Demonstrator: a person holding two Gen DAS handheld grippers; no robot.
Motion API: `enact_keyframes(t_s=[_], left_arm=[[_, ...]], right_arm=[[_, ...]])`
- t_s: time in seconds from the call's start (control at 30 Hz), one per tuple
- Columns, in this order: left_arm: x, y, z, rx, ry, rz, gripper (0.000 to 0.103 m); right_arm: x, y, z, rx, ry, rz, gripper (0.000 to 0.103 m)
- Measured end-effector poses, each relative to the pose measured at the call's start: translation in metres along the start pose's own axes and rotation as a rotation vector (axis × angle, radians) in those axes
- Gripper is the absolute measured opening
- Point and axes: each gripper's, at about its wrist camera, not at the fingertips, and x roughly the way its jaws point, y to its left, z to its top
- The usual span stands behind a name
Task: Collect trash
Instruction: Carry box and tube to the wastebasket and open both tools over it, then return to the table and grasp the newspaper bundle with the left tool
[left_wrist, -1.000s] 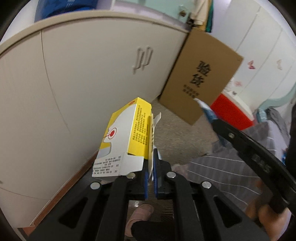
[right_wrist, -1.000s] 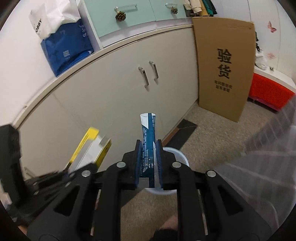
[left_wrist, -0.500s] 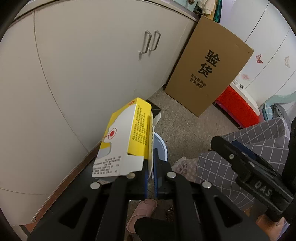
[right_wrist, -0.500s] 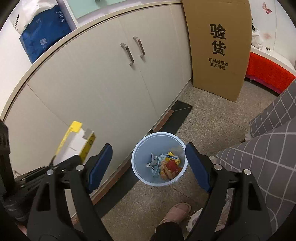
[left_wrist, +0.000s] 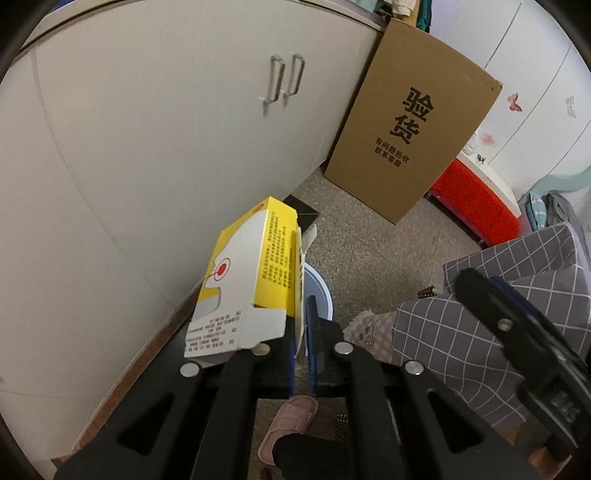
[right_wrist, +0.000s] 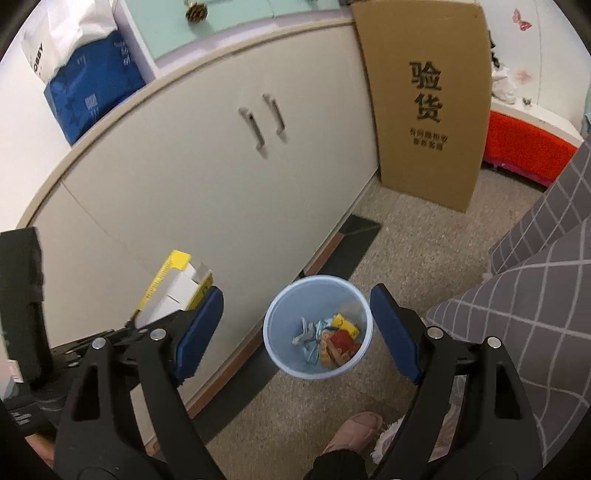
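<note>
My left gripper (left_wrist: 302, 317) is shut on the flap of an opened yellow and white carton (left_wrist: 245, 275), which stands up and to the left of the jaws. In the right wrist view the same carton (right_wrist: 177, 284) shows at the left edge. A pale blue bin (right_wrist: 317, 326) stands on the floor by the cabinet, with several wrappers (right_wrist: 328, 341) inside; only its rim (left_wrist: 320, 291) shows past the carton in the left wrist view. My right gripper (right_wrist: 297, 332) hangs open above the bin, nothing between its blue pads (right_wrist: 197, 328).
A white cabinet (right_wrist: 207, 158) with two handles runs along the left. A tall cardboard box (right_wrist: 424, 99) leans at its far end, with a red box (right_wrist: 524, 151) beyond. A person's checked trouser leg (right_wrist: 517, 314) and pink slipper (right_wrist: 351, 432) are at the lower right.
The right gripper opened and the blue wrapper it held is gone from its jaws. The bin with wrappers came into view. The left gripper moved down towards the bin with the carton.
</note>
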Motion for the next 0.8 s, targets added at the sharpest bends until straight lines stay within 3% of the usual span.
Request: enact_keyframes(t_s=[0.13, 0.2, 0.23, 0.27, 0.37, 0.8], left_arm=[[0.016, -0.013, 0.017, 0.038, 0.006, -0.005, 0.011], [0.034, -0.020, 0.025, 0.060, 0.068, 0.053, 0.041], [0.038, -0.021, 0.028, 0.050, 0.077, 0.072, 0.066], [0.038, -0.021, 0.030, 0.039, 0.066, 0.073, 0.071], [0.035, -0.020, 0.030, 0.028, 0.046, 0.086, 0.076], [-0.015, -0.024, 0.019, 0.008, -0.017, 0.061, 0.076]], right_arm=[[-0.008, -0.008, 0.005, 0.033, -0.047, -0.004, 0.080], [-0.008, -0.013, 0.007, 0.046, -0.052, -0.015, 0.081], [-0.006, -0.015, 0.008, 0.053, -0.047, -0.015, 0.081], [-0.005, -0.017, 0.008, 0.059, -0.042, -0.016, 0.081], [-0.003, -0.022, 0.007, 0.066, -0.031, -0.020, 0.081], [-0.020, -0.014, 0.006, 0.063, -0.029, -0.013, 0.081]])
